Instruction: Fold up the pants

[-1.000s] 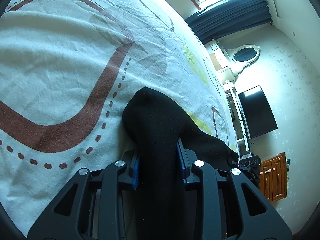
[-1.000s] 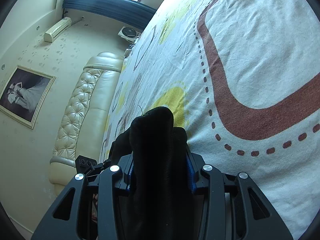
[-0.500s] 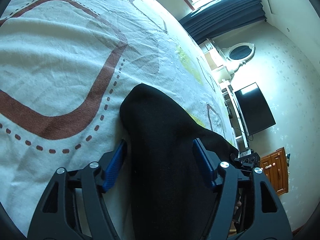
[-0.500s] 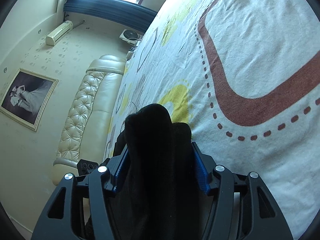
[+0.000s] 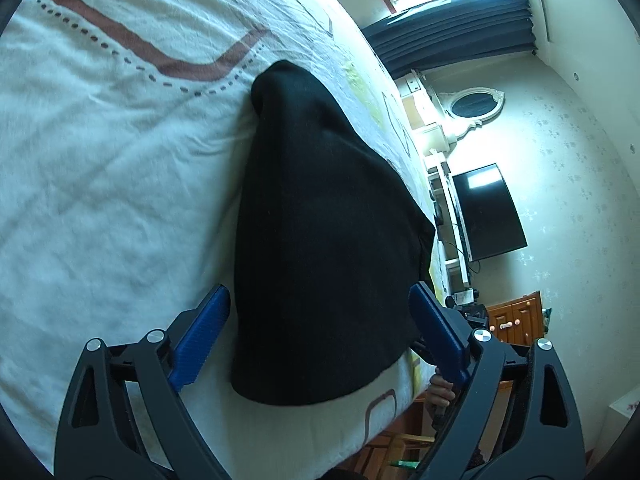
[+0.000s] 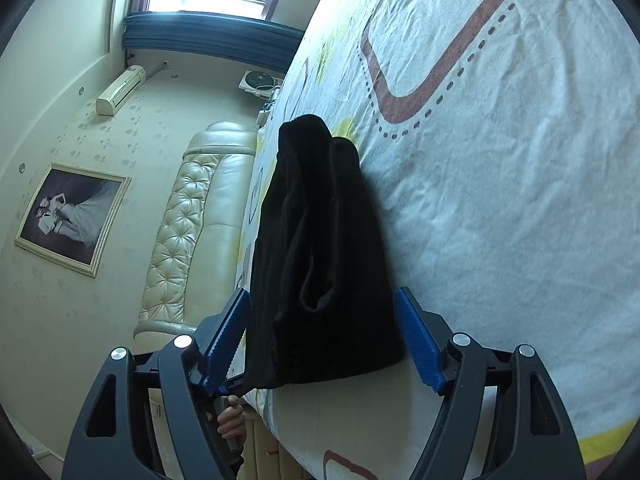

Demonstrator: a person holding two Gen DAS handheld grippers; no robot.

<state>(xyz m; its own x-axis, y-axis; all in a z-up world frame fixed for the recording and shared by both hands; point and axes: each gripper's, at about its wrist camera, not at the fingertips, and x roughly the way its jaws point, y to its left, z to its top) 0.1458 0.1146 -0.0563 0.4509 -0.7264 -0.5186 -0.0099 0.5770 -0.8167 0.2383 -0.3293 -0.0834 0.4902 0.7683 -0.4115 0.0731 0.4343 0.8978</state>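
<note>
Both grippers now stand spread wide, left gripper and right gripper released from the black pants, which lie folded on the bedsheet

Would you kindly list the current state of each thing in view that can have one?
left gripper: open, fingers either side of the pants
right gripper: open, nothing gripped
black pants: folded, lying released on the bed sheet
television: screen dark
curtain: gathered beside the window
</note>
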